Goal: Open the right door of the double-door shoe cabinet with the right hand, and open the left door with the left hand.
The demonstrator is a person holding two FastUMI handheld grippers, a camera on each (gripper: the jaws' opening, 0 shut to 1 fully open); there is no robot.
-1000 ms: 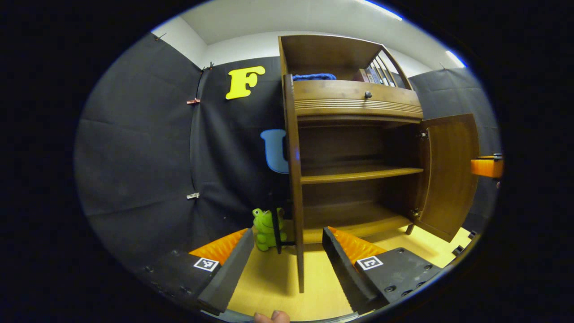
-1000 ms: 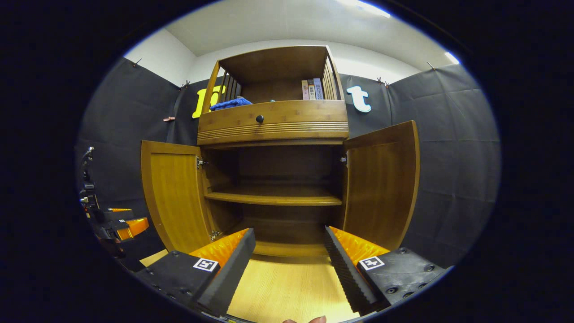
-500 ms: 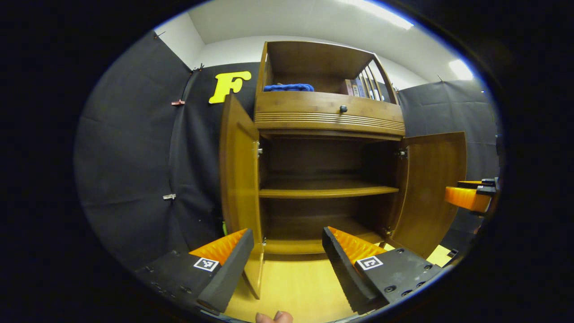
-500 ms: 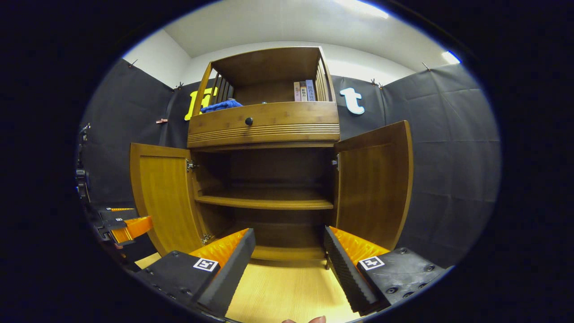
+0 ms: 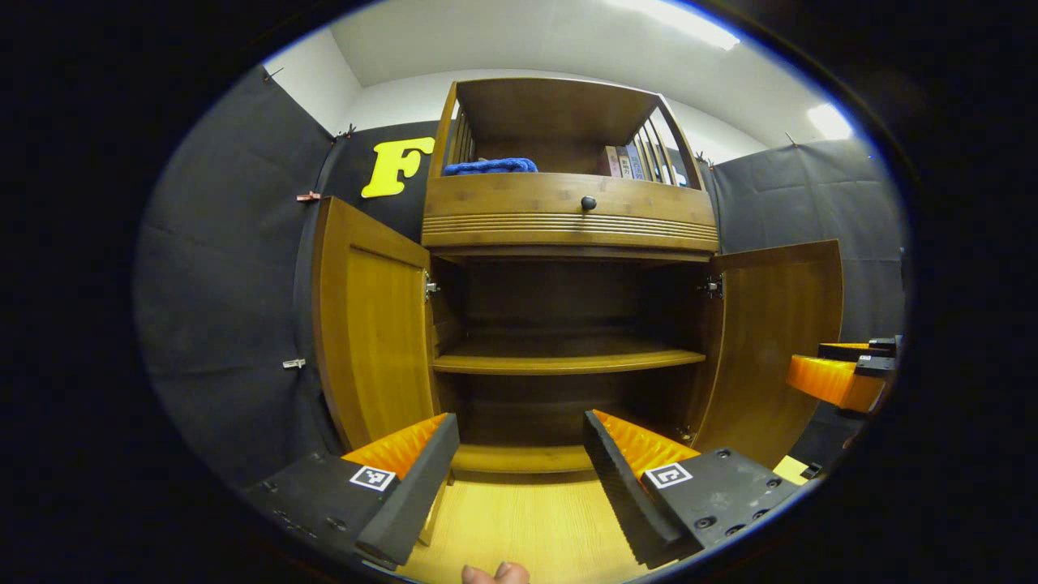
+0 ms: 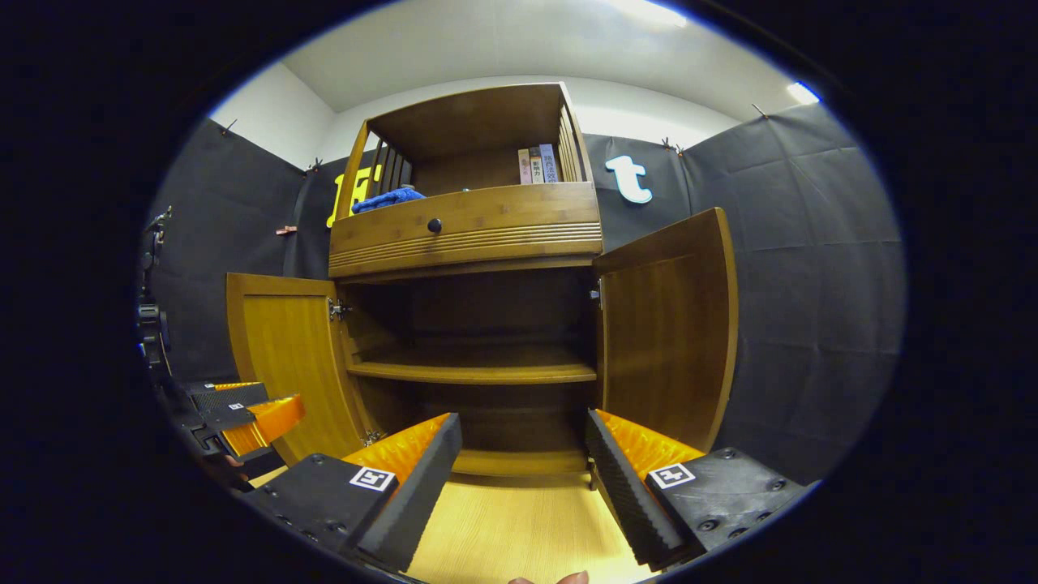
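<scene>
Both cabinet [image 5: 568,219] doors swung open.
My left fingers [image 5: 519,478] and right fingers [image 6: 523,478] are spread, grasping nothing.

A recording booth – black cloth walls [image 6: 811,268] around one wooden shoe cabinet [image 6: 466,223].

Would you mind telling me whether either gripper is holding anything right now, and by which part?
Nothing is held. The left gripper and right gripper both have open, empty jaws, clear of the left door and right door.
</scene>
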